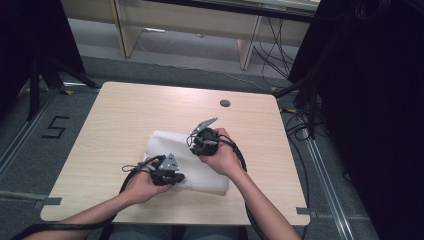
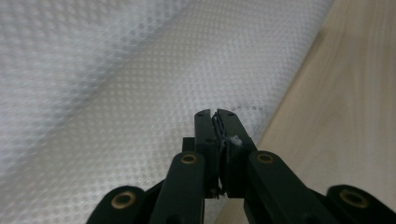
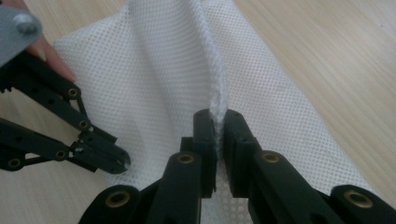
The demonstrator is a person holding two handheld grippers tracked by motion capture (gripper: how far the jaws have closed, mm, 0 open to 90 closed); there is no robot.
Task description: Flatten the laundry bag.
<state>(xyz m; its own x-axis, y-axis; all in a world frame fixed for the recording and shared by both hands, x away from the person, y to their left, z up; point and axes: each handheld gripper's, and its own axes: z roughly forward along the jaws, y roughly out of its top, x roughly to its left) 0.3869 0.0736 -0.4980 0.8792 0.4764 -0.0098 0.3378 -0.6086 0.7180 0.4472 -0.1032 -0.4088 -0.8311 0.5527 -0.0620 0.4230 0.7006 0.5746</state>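
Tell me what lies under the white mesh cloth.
The white mesh cloth lies on the light wooden table, bare around it. Anything beneath the cloth is covered.

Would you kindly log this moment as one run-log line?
left gripper: shut on white mesh cloth edge | right gripper: shut on raised cloth fold | cloth: on table

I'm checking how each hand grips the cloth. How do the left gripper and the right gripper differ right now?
The left gripper sits low at the near edge of the white mesh cloth, jaws pinched on a thin bit of the hem; the right gripper is held higher over the cloth's middle, pinching a raised fold. The left points across the table, while the right tilts down toward the person. Both are shut on the cloth.
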